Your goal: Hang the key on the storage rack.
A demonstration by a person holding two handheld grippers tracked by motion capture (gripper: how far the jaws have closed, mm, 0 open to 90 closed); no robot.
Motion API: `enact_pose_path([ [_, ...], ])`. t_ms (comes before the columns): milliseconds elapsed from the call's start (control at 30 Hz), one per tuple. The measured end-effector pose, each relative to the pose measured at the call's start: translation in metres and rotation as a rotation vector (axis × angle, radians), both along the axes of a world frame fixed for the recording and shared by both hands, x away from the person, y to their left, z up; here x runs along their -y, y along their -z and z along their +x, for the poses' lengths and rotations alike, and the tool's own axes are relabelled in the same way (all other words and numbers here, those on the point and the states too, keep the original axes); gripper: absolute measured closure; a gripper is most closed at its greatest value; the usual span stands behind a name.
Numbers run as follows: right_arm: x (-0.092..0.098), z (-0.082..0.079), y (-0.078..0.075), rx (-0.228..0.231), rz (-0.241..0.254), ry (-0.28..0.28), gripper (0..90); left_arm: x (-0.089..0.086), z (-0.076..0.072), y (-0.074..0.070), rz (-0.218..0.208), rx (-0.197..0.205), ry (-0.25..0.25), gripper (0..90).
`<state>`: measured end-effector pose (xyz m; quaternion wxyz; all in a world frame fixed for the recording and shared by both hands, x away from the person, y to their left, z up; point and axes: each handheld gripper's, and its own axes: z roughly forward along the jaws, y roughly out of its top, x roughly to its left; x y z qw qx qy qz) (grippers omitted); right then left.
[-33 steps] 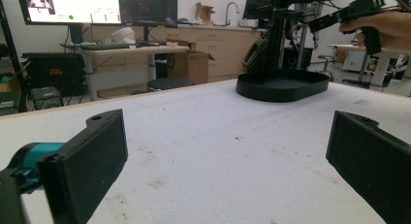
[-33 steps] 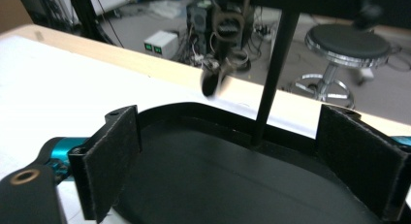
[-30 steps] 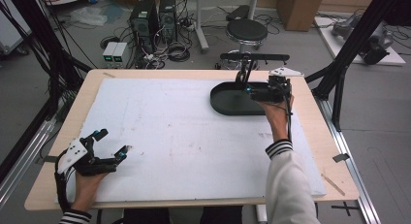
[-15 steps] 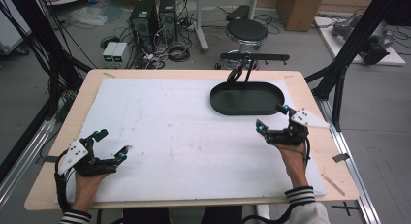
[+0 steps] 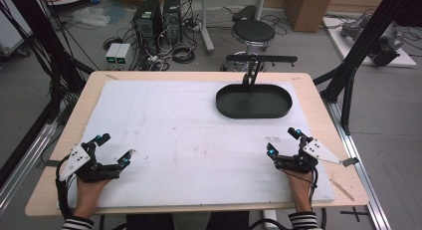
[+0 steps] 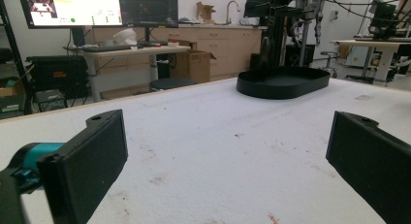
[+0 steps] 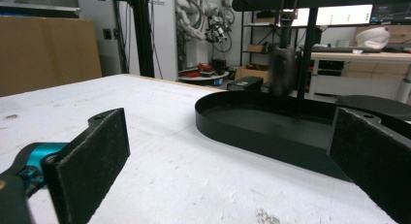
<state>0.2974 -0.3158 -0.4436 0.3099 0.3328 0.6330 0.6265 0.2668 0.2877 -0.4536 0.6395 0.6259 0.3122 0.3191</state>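
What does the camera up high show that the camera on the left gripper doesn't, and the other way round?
The high view alone takes in both hands at the near edge, the left gripper and the right gripper, each open and holding nothing, plus a stool on the floor behind the table. The left gripper view alone shows a lit monitor and a cardboard box across the room. Both show the black oval tray on the white table cover.
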Motion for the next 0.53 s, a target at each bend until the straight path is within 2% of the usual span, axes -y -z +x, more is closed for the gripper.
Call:
enact_pose_path([
  [133,-0.0009,-0.0028,0.0077,-0.017,0.013,0.005,0.4,-0.0001,-0.0009,0.0003,-0.008,0.004,-0.005,1.7],
  [167,-0.0010,-0.0022,0.0086,-0.003,0.005,0.004,0.4,0.0000,-0.0008,0.0003,-0.009,0.003,-0.005,1.7],
  [267,-0.0016,-0.0033,0.0090,-0.004,0.002,-0.004,0.3,0.0000,-0.0003,0.0001,-0.006,-0.003,-0.004,1.7],
  [400,-0.0034,-0.0049,0.0095,0.027,-0.022,-0.003,0.4,-0.0001,-0.0007,0.0002,-0.003,-0.003,-0.002,1.7],
  [533,-0.0029,-0.0050,0.0097,0.014,-0.013,-0.001,0.4,-0.0002,-0.0006,0.0004,-0.007,0.001,-0.005,1.7],
])
